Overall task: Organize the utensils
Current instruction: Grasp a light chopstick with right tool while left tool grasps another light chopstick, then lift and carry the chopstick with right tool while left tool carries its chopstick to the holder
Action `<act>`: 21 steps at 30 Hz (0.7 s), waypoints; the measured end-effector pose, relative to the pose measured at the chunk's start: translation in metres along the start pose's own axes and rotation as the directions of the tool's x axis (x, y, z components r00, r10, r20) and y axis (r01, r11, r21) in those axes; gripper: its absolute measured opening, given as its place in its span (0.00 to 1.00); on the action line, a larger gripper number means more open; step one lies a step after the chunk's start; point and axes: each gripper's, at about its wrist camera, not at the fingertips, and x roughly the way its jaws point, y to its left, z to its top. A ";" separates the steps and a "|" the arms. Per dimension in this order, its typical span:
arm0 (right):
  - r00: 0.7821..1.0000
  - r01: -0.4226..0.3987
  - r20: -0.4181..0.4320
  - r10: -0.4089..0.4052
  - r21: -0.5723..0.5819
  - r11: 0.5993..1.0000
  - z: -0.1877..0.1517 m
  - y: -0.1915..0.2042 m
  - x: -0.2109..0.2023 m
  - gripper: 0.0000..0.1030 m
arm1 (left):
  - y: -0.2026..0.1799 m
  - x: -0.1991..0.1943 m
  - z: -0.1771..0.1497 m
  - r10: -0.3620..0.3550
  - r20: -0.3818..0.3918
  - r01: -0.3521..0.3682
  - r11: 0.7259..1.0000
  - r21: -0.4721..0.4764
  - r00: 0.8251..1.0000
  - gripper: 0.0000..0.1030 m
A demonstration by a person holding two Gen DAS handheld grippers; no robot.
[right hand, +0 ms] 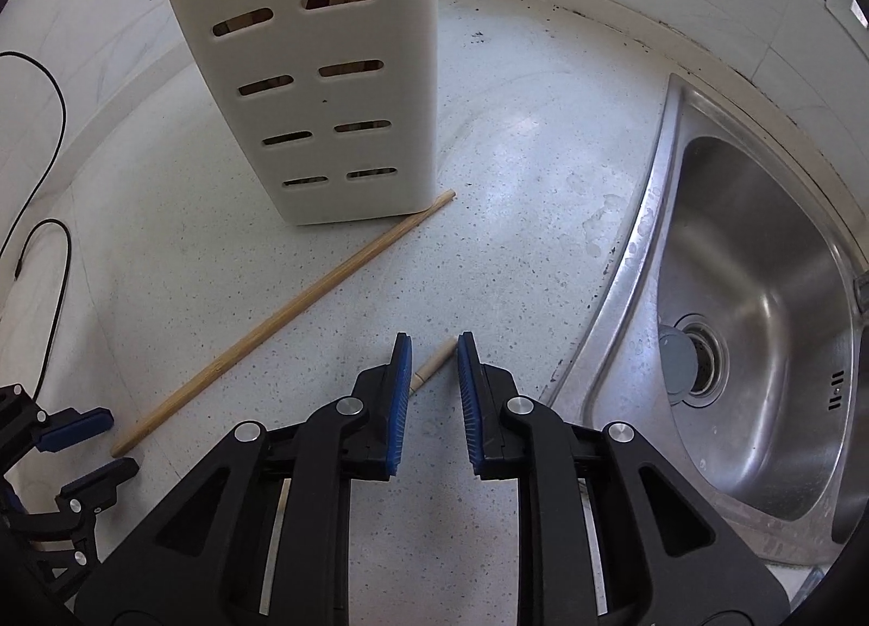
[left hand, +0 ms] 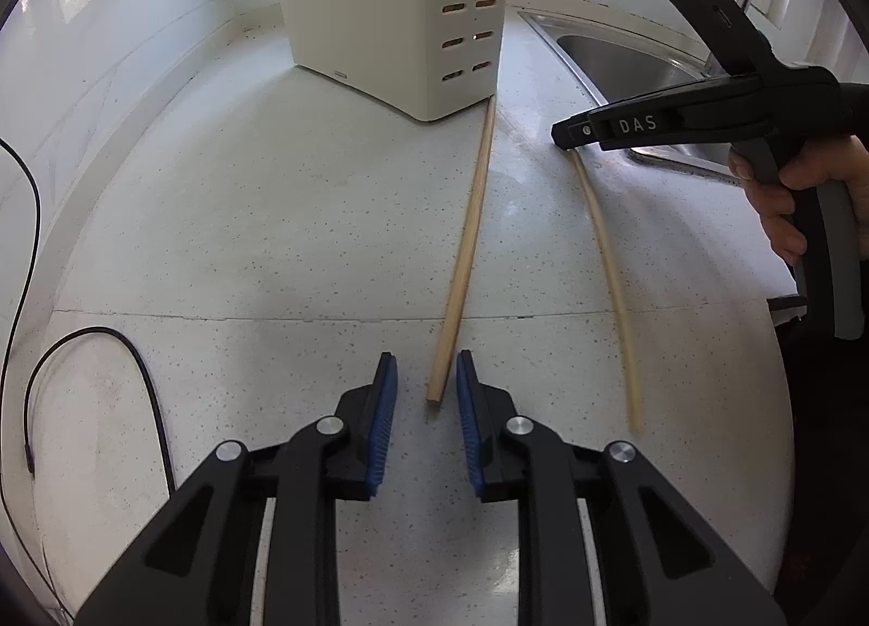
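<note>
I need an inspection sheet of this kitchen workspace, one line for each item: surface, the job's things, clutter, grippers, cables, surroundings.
Surface: pale speckled countertop with one seam across it; water marks near the sink.
Job's things: darker chopstick lies flat, far end at the base of the white slotted utensil holder; paler chopstick lies flat beside it, apart. Wooden items show through the holder's slots.
Clutter: nothing seen.
Grippers: left gripper open, near end of the darker chopstick between its fingers; right gripper open around the paler chopstick's far end.
Cables: black cable loops at left.
Surroundings: steel sink, tiled wall.
</note>
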 end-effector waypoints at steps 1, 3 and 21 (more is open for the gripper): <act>1.000 0.000 -0.001 0.000 0.002 1.000 0.000 -0.001 0.000 0.13 | 0.001 0.000 -0.001 0.001 0.006 -0.001 1.000 -0.013 1.000 0.17; 1.000 -0.003 -0.005 0.003 0.007 1.000 0.001 -0.002 0.000 0.09 | 0.000 -0.001 -0.004 0.017 0.016 -0.017 1.000 -0.022 1.000 0.11; 0.926 -0.301 0.219 0.308 -0.063 0.951 -0.005 -0.054 -0.060 0.04 | -0.070 -0.051 -0.001 0.105 0.167 -0.081 0.986 -0.146 0.980 0.07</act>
